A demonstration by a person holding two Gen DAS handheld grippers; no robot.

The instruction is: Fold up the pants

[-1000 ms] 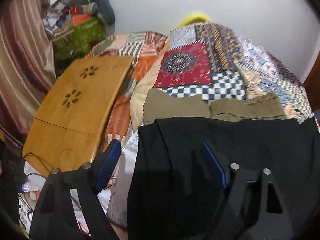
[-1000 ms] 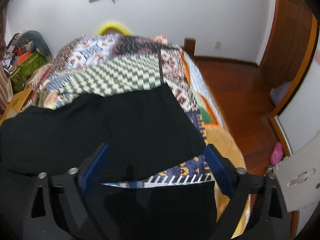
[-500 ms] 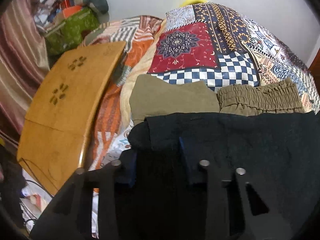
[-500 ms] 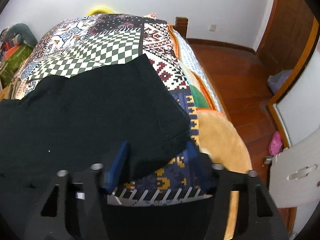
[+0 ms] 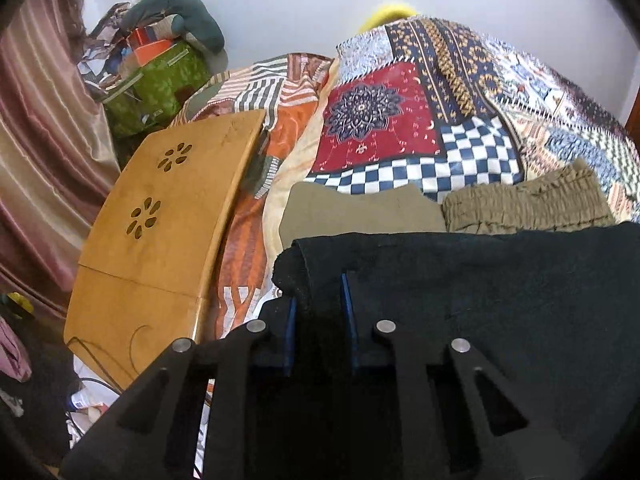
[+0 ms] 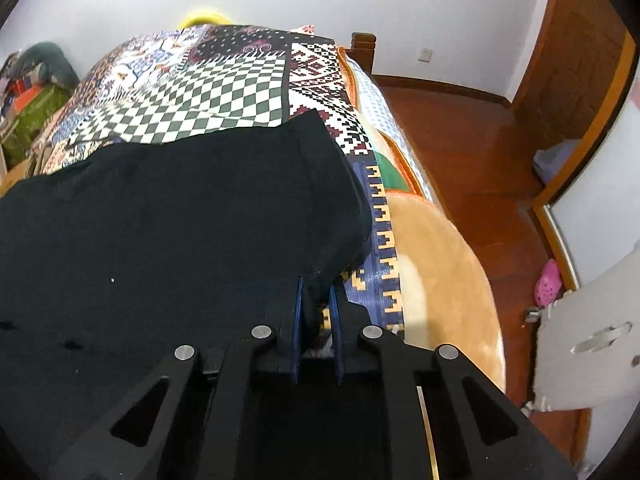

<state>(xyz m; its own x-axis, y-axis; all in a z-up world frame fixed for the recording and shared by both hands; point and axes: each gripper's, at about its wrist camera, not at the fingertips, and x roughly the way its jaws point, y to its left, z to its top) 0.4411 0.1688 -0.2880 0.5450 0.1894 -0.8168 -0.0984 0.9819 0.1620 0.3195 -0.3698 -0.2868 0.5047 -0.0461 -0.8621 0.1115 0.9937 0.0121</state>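
Black pants lie spread across the near edge of a bed with a patchwork quilt. My left gripper is shut on the pants' left corner, with a fold of black cloth pinched between its blue pads. In the right wrist view the same pants fill the left half. My right gripper is shut on their right corner, which is lifted a little off the quilt.
Folded olive pants lie on the quilt just beyond the black ones. A wooden lap desk stands left of the bed, with bags behind it. Right of the bed there is a wooden floor and a door.
Both grippers moved forward onto the pants' near corners and went from open to shut, each pinching cloth. The corners have lifted slightly.
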